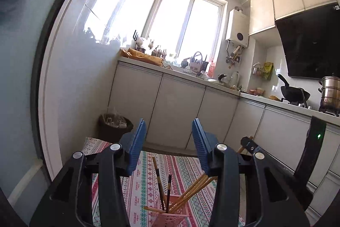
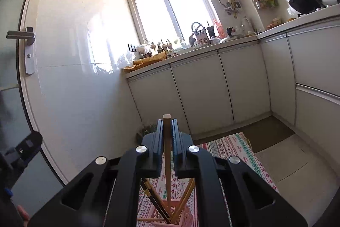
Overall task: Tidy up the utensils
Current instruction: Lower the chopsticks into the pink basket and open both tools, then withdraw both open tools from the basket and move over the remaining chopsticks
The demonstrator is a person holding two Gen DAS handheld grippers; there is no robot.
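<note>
A: What is the right claw (image 2: 167,127) doing?

B: Its blue pads are closed tight on a light wooden chopstick (image 2: 167,163). The stick stands nearly upright, its blunt top poking out just above the fingertips and its lower end reaching down into the pink holder (image 2: 187,217).

A: And the left claw (image 1: 169,131)?

B: Spread wide, with nothing between its pads. It hangs above the same pink holder (image 1: 180,216), which shows low between the fingers.

A: What sits in that holder?

B: A bunch of pale bamboo chopsticks (image 1: 194,190) leaning to the right, and two dark chopsticks (image 1: 158,180) with yellowish bands leaning left. One more pale stick lies across the rim.

A: Where does the holder stand?

B: On a bench covered by a patterned cloth (image 1: 146,173) in red, green and white stripes.

A: Anything around it?

B: White kitchen cabinets (image 2: 199,90) beyond the bench, a bright window (image 2: 163,5), and a lined waste bin (image 1: 114,123) on the floor by the wall.
</note>
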